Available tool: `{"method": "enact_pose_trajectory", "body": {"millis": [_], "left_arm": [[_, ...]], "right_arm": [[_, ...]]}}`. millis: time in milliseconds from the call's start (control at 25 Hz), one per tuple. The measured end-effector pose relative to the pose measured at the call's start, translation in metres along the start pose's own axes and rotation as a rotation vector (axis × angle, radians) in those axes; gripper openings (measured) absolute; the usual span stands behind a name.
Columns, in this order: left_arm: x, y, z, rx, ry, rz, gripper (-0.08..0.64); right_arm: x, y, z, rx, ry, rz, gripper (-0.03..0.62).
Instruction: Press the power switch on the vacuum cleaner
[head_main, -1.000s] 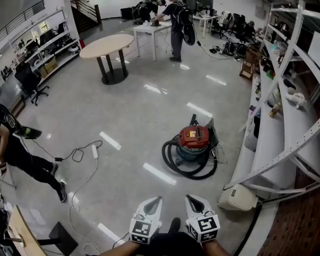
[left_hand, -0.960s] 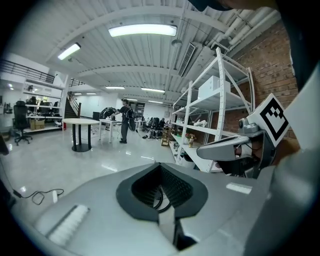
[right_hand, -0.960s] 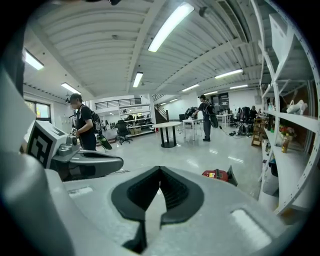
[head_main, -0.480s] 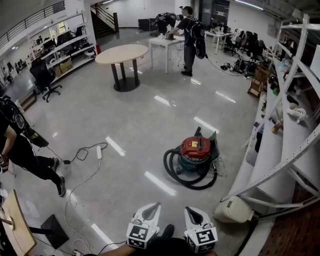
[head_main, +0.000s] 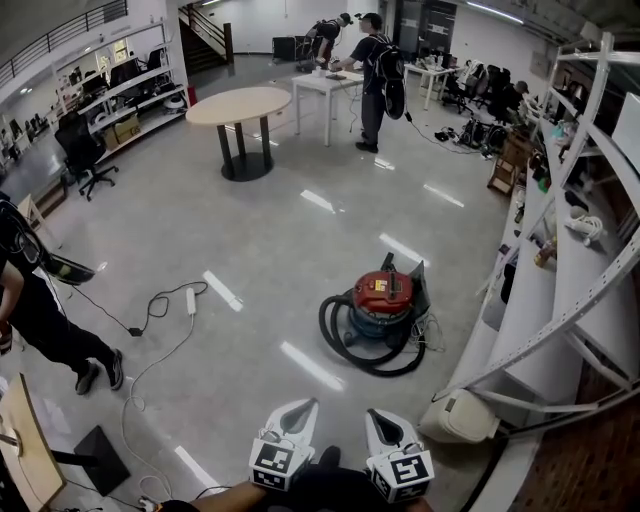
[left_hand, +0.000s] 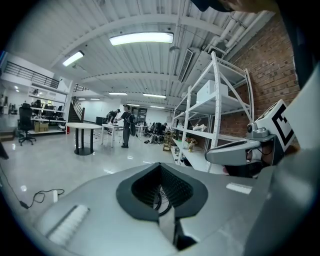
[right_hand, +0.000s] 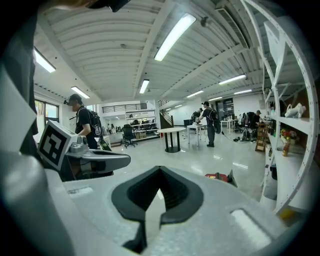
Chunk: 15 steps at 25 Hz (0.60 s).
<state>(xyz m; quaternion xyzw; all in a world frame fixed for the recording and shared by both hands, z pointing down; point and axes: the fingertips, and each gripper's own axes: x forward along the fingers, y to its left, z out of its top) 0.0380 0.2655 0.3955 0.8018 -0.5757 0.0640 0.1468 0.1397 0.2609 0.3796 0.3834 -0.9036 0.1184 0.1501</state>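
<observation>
Two grippers: left gripper (head_main: 301, 412) and right gripper (head_main: 380, 420) side by side at the near edge of the head view, pointing forward over the floor (head_main: 250, 240).
Jaws: both pairs drawn together to a mere slit, holding nothing.
Vacuum cleaner (head_main: 383, 298): upright red-topped canister on the floor, ahead of both grippers and well apart from them. Almost straight ahead of the right one, so probably nearer to it. Red top also low at right in the right gripper view (right_hand: 217, 176).
Power switch: presumably on the red top, but too small to make out, and on or off not to be told.
Axis: round drum, no long axis to speak of. Reach down onto the top likely.
Hose (head_main: 345, 345): black, coiled round the canister's near and left sides, across the straight path.
Right flank: white shelving rack (head_main: 560, 300) just beside the canister, pale boxy unit (head_main: 462, 415) at its foot.
Left flank: power strip (head_main: 190, 300) with cable, well apart; person (head_main: 40, 310) at the edge.
Beyond: round table (head_main: 240, 105), far off.
</observation>
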Motion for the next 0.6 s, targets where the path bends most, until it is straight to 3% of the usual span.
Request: {"method": "enact_pose_trajectory", "body": {"millis": [600], "left_arm": [[-0.017,0.033,-0.001,-0.002,-0.013,-0.002,0.015]], "right_arm": [[0.021,0.023,-0.012,-0.017,0.067,-0.024,-0.009]]}}
